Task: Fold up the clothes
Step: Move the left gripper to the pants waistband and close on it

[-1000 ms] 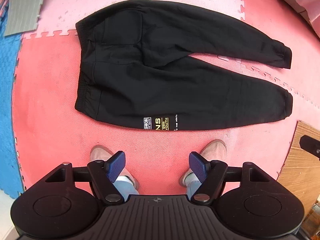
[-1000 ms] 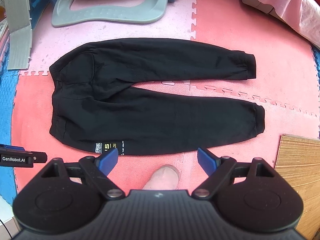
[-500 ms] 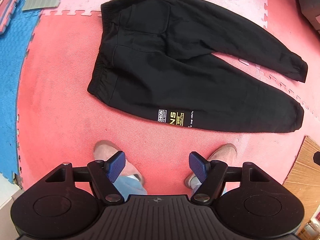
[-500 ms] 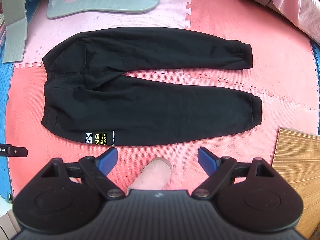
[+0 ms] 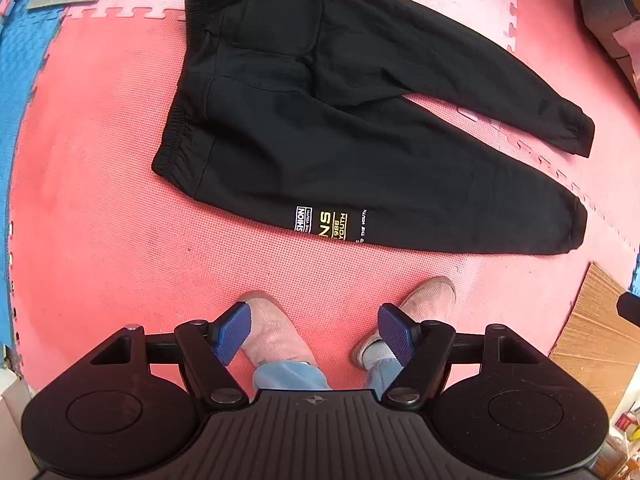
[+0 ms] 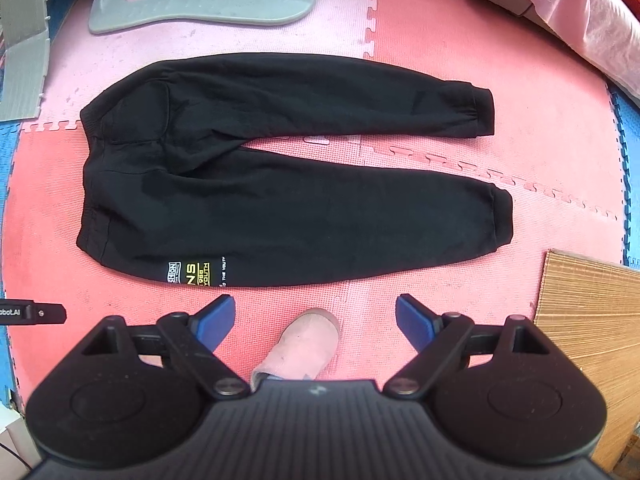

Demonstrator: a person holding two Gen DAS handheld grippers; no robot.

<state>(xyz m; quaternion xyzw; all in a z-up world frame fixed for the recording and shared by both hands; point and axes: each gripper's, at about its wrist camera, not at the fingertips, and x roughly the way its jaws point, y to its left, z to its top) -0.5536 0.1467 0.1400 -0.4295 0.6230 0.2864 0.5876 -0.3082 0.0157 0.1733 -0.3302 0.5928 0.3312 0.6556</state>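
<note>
Black jogger trousers (image 5: 340,120) (image 6: 280,184) lie flat on the pink and red foam mat, waistband to the left, both cuffed legs stretched to the right. A white and yellow print (image 5: 332,226) (image 6: 196,276) marks the near leg. My left gripper (image 5: 316,330) hangs open above the mat, short of the trousers' near edge, blue pads empty. In the same way my right gripper (image 6: 314,320) is open and empty, just short of the near leg. The left gripper's body (image 6: 32,312) shows at the left edge of the right wrist view.
The person's feet in pink slippers (image 5: 272,332) (image 6: 304,344) stand on the mat below the grippers. A wooden board (image 6: 592,340) lies at the right. A grey plastic base (image 6: 200,0) and a grey ribbed panel (image 6: 24,60) sit beyond the trousers; pink cloth (image 6: 580,20) lies far right.
Both cameras have moved closer to the trousers, and the left view has swung so the trousers sit more to the right and tilted. Both grippers stay open.
</note>
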